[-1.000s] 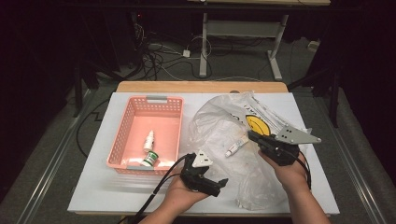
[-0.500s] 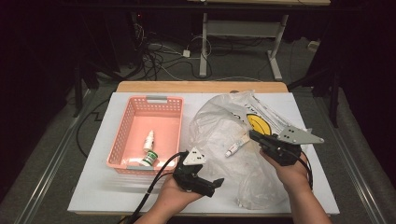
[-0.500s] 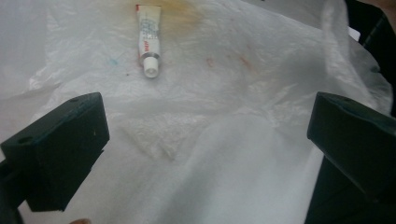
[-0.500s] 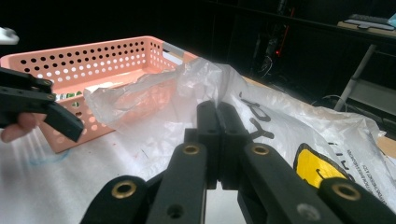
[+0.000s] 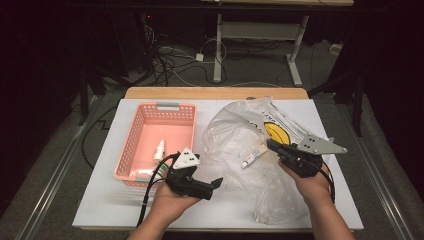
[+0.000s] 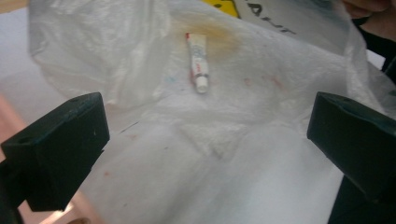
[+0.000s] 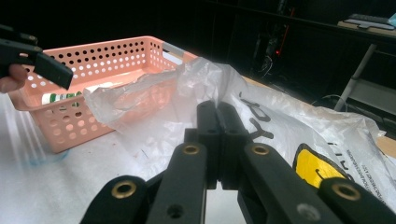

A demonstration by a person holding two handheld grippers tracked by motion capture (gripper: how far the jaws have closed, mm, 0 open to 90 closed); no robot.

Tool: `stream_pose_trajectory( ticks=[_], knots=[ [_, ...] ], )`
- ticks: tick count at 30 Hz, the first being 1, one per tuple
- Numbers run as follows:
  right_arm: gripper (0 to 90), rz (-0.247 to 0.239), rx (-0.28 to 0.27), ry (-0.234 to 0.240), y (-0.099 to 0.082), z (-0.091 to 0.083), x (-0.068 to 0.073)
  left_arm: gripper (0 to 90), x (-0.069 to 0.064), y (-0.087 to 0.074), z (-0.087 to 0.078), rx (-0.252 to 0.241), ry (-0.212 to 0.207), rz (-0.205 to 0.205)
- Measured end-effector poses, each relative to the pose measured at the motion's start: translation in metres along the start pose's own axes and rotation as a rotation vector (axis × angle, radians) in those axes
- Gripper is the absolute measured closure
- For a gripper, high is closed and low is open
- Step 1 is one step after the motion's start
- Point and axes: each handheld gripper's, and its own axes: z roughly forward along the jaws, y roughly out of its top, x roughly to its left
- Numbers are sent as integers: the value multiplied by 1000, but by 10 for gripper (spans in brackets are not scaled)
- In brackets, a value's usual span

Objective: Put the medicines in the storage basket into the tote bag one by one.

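Clear plastic bag: lay crumpled on the white counter, right of centre, with a yellow printed mark on its far right part. A raised fold of the film was pinched and lifted at its right side.

Small white tube: lay inside the bag, near its middle, seen through the film; in the left gripper view the tube lay on its side with its cap toward the near edge, apart from both jaws.

Right gripper: held in the person's right hand at the right of the counter, jaws pointing left. In the right gripper view the right gripper had its jaws pressed together, clamped on the fold of the bag.

Left gripper: held in the person's left hand at the near centre of the counter, just beside the bag's near-left edge, pointing right. Jaws stood wide apart in the left gripper view, with nothing clamped between them; only bag film lay beyond.

Pink basket: stood on the left part of the counter, just beside the bag. It contained a small white bottle and a second white item with green marking near its near wall.
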Motion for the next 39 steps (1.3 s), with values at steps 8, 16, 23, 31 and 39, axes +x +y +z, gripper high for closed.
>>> stream_pose_trajectory(
  ticks=[8, 16, 23, 31, 39],
  knots=[
    [900, 1, -2, 0, 0, 0, 0, 0, 26, -5, -12, -15, 65, -52],
    [900, 6, -2, -1, 0, -1, -1, 0, 48, -12, -31, -1, 162, -82],
    [900, 6, -4, -2, 0, -1, -1, 0, 68, -18, -49, -6, 206, -127],
    [900, 6, -5, -6, 0, -2, -2, 0, 85, -25, -62, -3, 242, -174],
    [900, 5, -4, -10, 0, -3, -1, 0, 98, -32, -70, 3, 263, -211]
  ],
)
